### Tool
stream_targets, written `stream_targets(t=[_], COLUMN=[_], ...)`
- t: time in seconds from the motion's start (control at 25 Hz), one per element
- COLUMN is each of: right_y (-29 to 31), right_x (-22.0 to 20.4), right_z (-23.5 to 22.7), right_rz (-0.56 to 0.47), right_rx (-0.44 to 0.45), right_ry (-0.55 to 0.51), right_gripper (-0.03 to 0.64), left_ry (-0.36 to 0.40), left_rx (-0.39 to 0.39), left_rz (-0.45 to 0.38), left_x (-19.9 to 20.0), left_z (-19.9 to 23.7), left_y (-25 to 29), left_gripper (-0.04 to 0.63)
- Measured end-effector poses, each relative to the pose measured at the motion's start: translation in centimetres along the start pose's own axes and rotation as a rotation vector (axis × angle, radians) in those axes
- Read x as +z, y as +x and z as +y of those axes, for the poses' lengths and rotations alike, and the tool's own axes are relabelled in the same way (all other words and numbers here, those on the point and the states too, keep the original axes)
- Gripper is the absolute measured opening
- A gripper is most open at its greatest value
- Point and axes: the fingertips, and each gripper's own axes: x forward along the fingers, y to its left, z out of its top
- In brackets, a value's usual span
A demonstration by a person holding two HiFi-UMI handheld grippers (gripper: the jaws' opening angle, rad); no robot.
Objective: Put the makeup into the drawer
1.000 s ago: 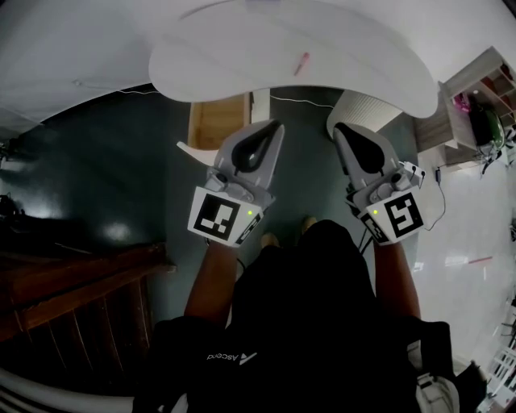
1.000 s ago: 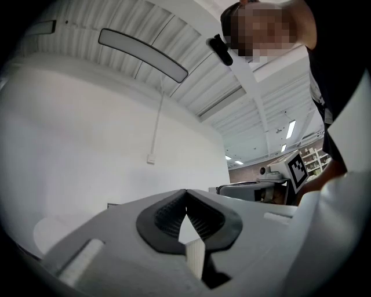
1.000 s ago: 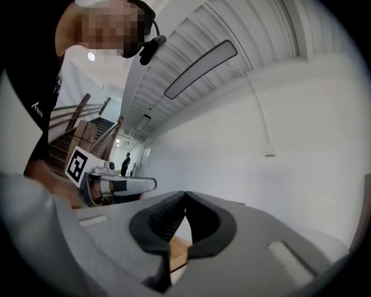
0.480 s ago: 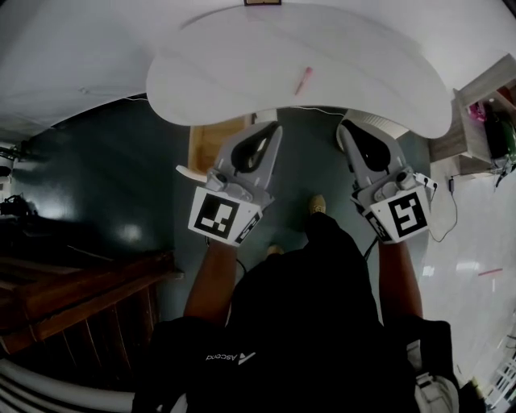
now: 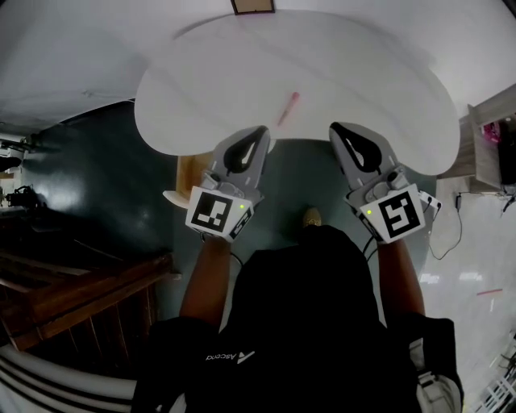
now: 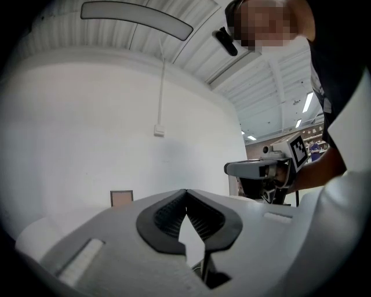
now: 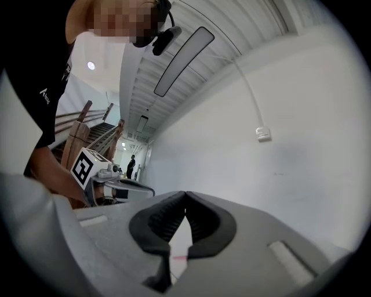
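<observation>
Looking down on a white table (image 5: 201,73) with a curvy near edge. Lying on its bare top, about in the middle and a little way in from that edge: one thin pink makeup stick (image 5: 289,107), tilted, touching nothing else. Not in the drawer yet.

Reaching out level from the near side: the left gripper (image 5: 260,134) and the right gripper (image 5: 339,131), side by side and well apart, with tips just over the near edge of the table. Pointing to either side of the makeup stick, with the stick a bit farther off between them.

Pressed together at the tips on the left gripper, with nothing in between. Pressed together on the right gripper too, pinching nothing. Peeking through the small gap lower down in the right gripper view, only a tiny bit of pink from the stick on the table beyond.

Sticking out from under the table at the near left, just beside the left gripper and partly hidden by it: a wooden drawer (image 5: 189,171).

Standing at the far edge by the white wall: a small brown frame (image 5: 252,6). Down at the near left, over the dark floor (image 5: 105,177): wooden stairs (image 5: 81,282).
</observation>
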Motion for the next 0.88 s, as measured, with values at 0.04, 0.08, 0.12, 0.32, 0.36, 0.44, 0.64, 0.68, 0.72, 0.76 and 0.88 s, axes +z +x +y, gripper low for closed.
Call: stream_targets(t=[0.04,0.08,0.12,0.32,0.36,0.44,0.64,0.68,0.72,0.76,0.88], right_y=[0.3,0.6,0.8,2.0,2.3,2.7,3.7,3.8,3.9,4.0,4.2], right_x=[-0.3,-0.6,-0.9,-2.0,-2.3,-2.8,-4.0,-4.1,-4.3,-4.5,-5.1], right_z=[-0.8,-1.6,-2.3,-4.6,-5.0,-5.9,-7.6,-7.9,-8.0,-8.2,-8.6], right_rz=[0.003,0.007,0.011,0.021,0.022,0.027,0.04,0.04,0.041,0.045,0.057], right_rx=[0.012,0.023,0.033,0.056,0.057,0.055,0.03,0.025,0.021,0.018,0.005], right_ry=[0.003,0.005,0.008,0.032,0.037,0.048,0.069,0.073,0.075,0.076,0.086], right_gripper=[0.003,0.003,0.003,0.003,0.003,0.003,0.003,0.003,0.003,0.003,0.003], left_ry=[0.004,0.007,0.01,0.021,0.017,0.004,-0.019,-0.026,-0.033,-0.039,-0.046], left_rx=[0.004,0.008,0.011,0.014,0.011,0.001,-0.036,-0.043,-0.05,-0.055,-0.064], left_rz=[0.014,0.027,0.039,0.138,0.173,0.248,0.384,0.406,0.428,0.448,0.515], left_x=[-0.3,-0.7,-1.1,-3.8,-4.8,-6.8,-10.8,-11.5,-12.2,-12.8,-14.9], left_z=[0.2,0.4,0.6,1.6,1.8,2.4,3.1,3.2,3.2,3.3,3.6], left_y=[1.0,2.0,2.9,6.7,7.6,9.3,12.4,12.9,13.3,13.6,14.4], left_gripper=[0.011,0.011,0.011,0.011,0.012,0.012,0.015,0.027,0.044,0.053,0.076])
